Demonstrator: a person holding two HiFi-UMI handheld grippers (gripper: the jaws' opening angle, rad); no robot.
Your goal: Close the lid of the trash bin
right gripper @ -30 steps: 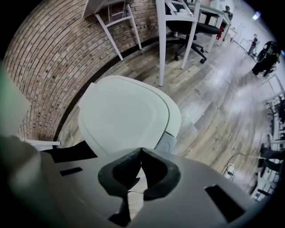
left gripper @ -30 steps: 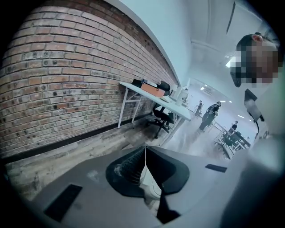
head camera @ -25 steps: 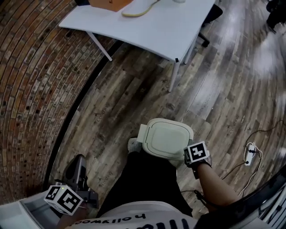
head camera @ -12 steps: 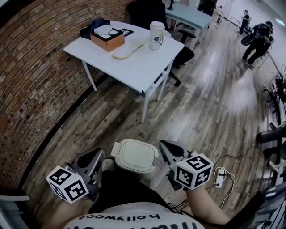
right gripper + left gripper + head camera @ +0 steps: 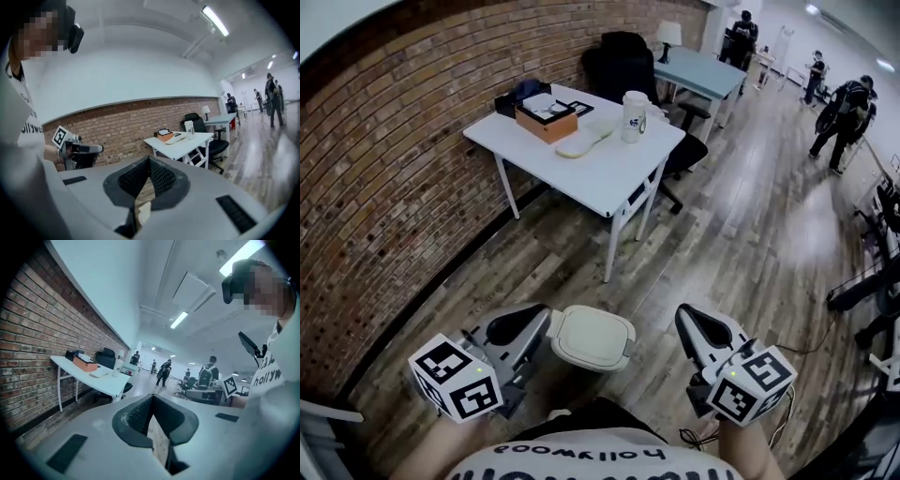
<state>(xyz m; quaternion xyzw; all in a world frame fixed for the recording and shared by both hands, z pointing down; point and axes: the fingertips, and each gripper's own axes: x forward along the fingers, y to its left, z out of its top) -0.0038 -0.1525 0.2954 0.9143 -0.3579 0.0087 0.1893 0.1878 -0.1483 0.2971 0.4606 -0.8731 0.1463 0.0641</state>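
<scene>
A small cream trash bin [image 5: 592, 338] stands on the wooden floor just in front of the person's legs, its lid lying flat and closed. My left gripper [image 5: 519, 326] hangs just to the bin's left, held above the floor, with its jaws together and nothing in them. To the bin's right, apart from it, my right gripper [image 5: 693, 324] is likewise shut and empty. In the left gripper view the left gripper [image 5: 151, 399] points out at the room. The right gripper [image 5: 149, 162] faces the brick wall in its own view. Neither gripper view shows the bin.
A white table [image 5: 609, 167] with an orange box [image 5: 547, 119], a cup [image 5: 634, 116] and a pale flat object stands ahead by the brick wall [image 5: 384, 178]. Behind it are a black chair [image 5: 622, 62] and a second desk. Several people stand far right. A cable lies on the floor at right.
The head view has tilted up from the floor to the room. The right gripper left the bin's right edge, and both grippers now hang level on either side of the closed bin.
</scene>
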